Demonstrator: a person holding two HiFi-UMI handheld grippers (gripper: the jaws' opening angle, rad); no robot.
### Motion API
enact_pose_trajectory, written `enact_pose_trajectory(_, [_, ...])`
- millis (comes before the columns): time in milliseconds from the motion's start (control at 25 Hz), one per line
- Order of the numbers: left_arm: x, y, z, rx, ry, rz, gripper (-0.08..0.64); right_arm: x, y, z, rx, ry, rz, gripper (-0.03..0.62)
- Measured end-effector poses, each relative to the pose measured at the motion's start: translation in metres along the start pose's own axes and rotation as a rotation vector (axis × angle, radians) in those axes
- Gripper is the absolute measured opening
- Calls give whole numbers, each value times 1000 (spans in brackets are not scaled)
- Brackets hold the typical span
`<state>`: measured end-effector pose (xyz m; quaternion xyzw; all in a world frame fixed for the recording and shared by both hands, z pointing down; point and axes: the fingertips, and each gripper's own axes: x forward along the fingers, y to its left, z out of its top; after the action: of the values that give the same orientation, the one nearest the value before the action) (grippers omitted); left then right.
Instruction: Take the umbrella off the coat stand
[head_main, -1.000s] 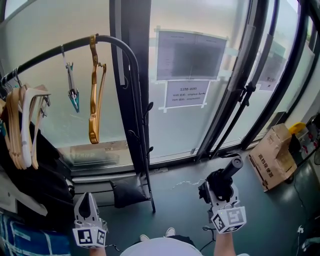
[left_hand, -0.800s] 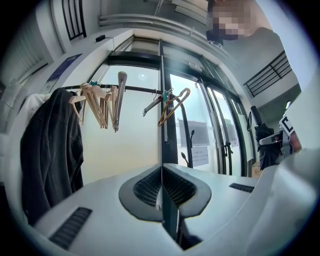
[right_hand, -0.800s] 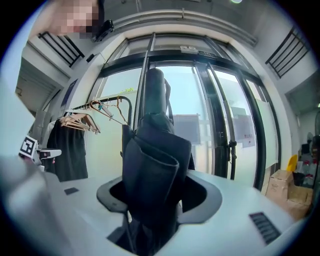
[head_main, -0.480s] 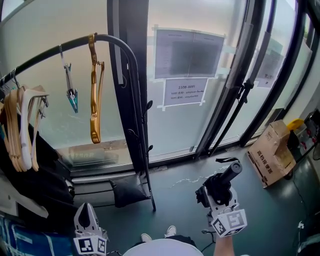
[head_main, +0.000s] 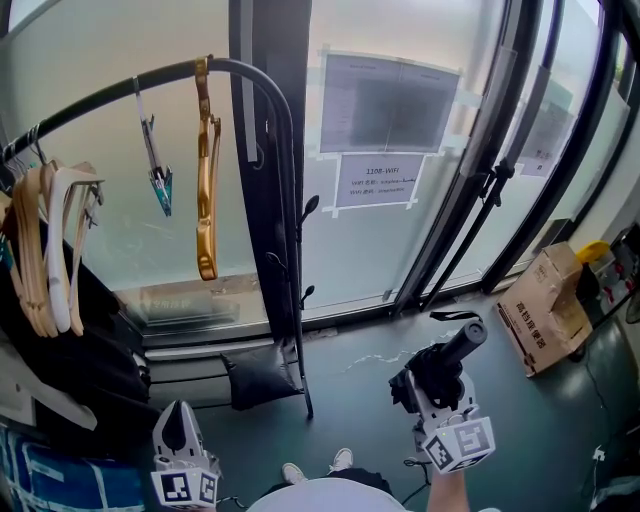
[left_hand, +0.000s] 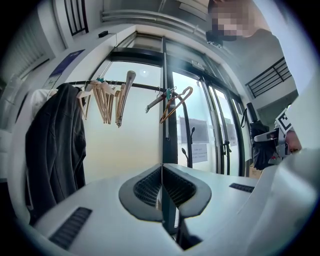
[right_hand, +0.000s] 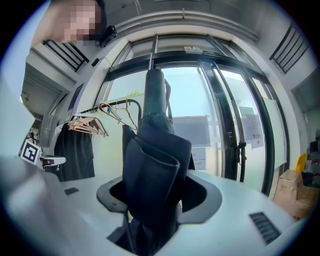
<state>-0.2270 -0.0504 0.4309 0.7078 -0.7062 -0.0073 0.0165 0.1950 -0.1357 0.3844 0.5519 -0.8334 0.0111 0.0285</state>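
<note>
A folded dark umbrella (head_main: 447, 362) is clamped in my right gripper (head_main: 436, 388), low at the right of the head view, apart from the black coat stand (head_main: 287, 250). In the right gripper view the umbrella (right_hand: 155, 165) fills the gap between the jaws and its handle end points up and forward. My left gripper (head_main: 178, 432) is low at the left, shut with nothing in it; in the left gripper view its pads (left_hand: 150, 186) meet. That view also shows the umbrella (left_hand: 259, 146) at the far right.
The stand's rail (head_main: 110, 95) carries wooden hangers (head_main: 45, 250), a golden hanger (head_main: 206, 190) and a clip hanger (head_main: 158, 165). A dark coat (head_main: 60, 350) hangs at left. A cardboard box (head_main: 545, 310) sits at right by the glass doors (head_main: 500, 170). A black bag (head_main: 258, 375) lies at the stand's foot.
Both grippers have drifted slightly; the left one sits a little lower in the head view. The umbrella stays in the right gripper.
</note>
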Motion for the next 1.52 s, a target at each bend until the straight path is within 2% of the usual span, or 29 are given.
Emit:
enact_pose_trajectory(760, [8,6,-2,-6,-9,-41,26,1,13,0,22,0,-10,244])
enact_pose_trajectory(1520, [0,18,-1,-12,-24,-24,26,2,27,10,24,-31,2,242])
